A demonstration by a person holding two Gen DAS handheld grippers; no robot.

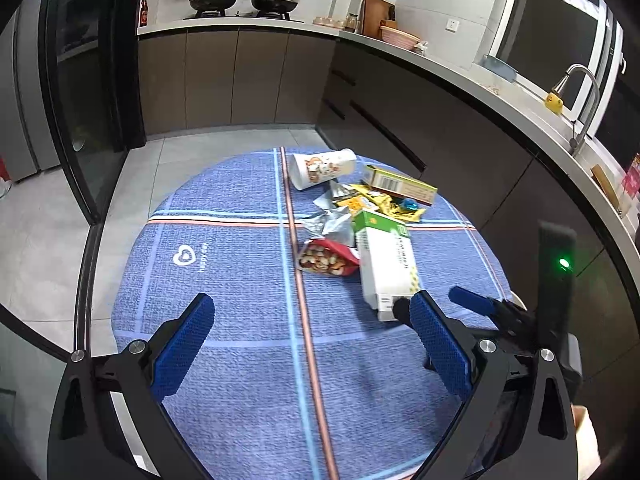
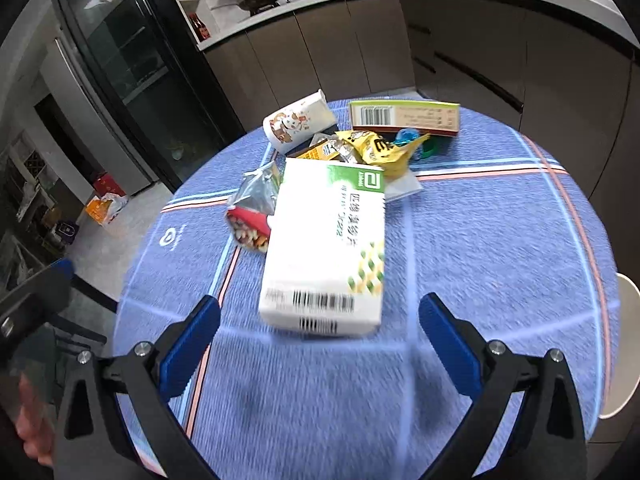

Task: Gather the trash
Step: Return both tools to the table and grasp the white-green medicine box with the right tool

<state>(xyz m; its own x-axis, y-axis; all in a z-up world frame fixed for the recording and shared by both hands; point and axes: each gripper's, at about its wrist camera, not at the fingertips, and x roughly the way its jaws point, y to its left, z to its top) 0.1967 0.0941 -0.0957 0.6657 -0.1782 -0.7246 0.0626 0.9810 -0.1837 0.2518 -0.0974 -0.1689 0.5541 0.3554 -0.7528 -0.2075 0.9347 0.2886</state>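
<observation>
Trash lies in a heap on the round table's blue cloth (image 1: 240,300). A white and green carton (image 1: 386,260) (image 2: 328,244) lies nearest. Behind it are a red snack bag (image 1: 326,258) (image 2: 250,226), a silver foil wrapper (image 1: 334,220) (image 2: 256,188), yellow wrappers (image 1: 384,202) (image 2: 376,148), a tipped paper cup (image 1: 322,168) (image 2: 298,122) and a flat yellow-green box (image 1: 400,184) (image 2: 404,114). My left gripper (image 1: 312,316) is open over bare cloth, left of the carton. My right gripper (image 2: 320,316) is open, its fingers flanking the carton's near end without touching it.
Dark kitchen cabinets and a countertop (image 1: 460,76) curve behind the table, with a sink tap (image 1: 580,104) at right and a stove (image 1: 240,4) at the back. A glass-fronted dark cabinet (image 1: 88,100) stands left. A white stool seat (image 2: 622,344) sits beside the table's right edge.
</observation>
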